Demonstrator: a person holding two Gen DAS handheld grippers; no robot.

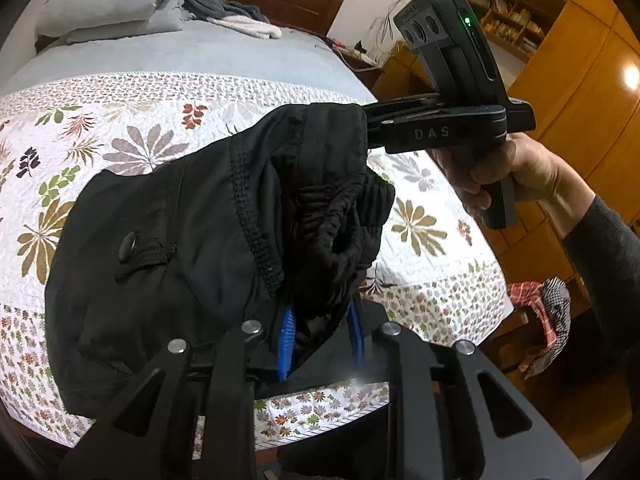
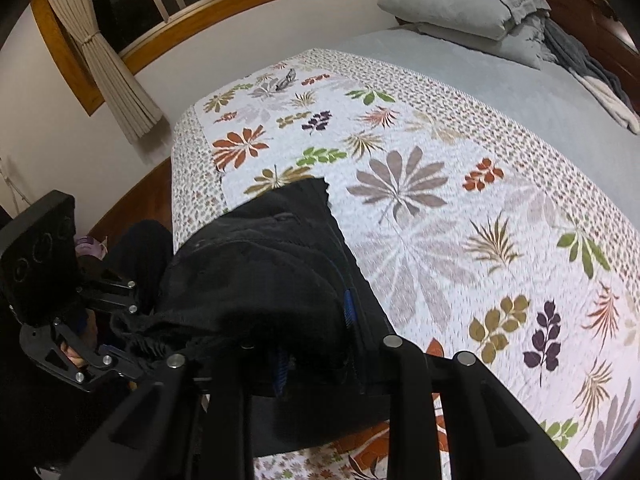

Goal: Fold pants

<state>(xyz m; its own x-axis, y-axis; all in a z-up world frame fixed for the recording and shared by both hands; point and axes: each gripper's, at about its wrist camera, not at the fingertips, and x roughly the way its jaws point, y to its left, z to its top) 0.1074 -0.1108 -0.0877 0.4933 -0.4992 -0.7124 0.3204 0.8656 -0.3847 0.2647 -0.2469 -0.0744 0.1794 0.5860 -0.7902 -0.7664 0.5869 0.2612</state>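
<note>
**Two grips on the waistband, pants part-way onto the bed**

Two hand-held grippers are in use, both nearly closed on cloth; the left hand-held gripper (image 1: 320,332), at the lower centre of the left wrist view, has its blue pads pressed onto a bunch of the black pants (image 1: 192,240); the right hand-held gripper (image 1: 370,128), entering from the right of the same view in the person's hand (image 1: 504,176), pinches the gathered waistband at the upper edge of the garment.

Location of the garment: the pants hang slack between the two grips near the foot of the bed (image 2: 500,92), over the floral quilt (image 1: 132,120); in the right wrist view part of the cloth extends onto the quilt at centre frame, the rest trails off the near edge at lower left; how much rests on the bed cannot be told.

Risks, as judged:
- waistband is bunched and sagging between the grips, not taut; laid down so, it would likely set creases and spoil a square fold;
- each grip takes only a small bite of cloth near the pad ends; a sharp tug could pull the fabric free;
- cloth hanging over the bed edge could drag the garment off once released;
- layers caught in the left grip cannot be counted; both sides pinched together would hinder spreading.
</note>
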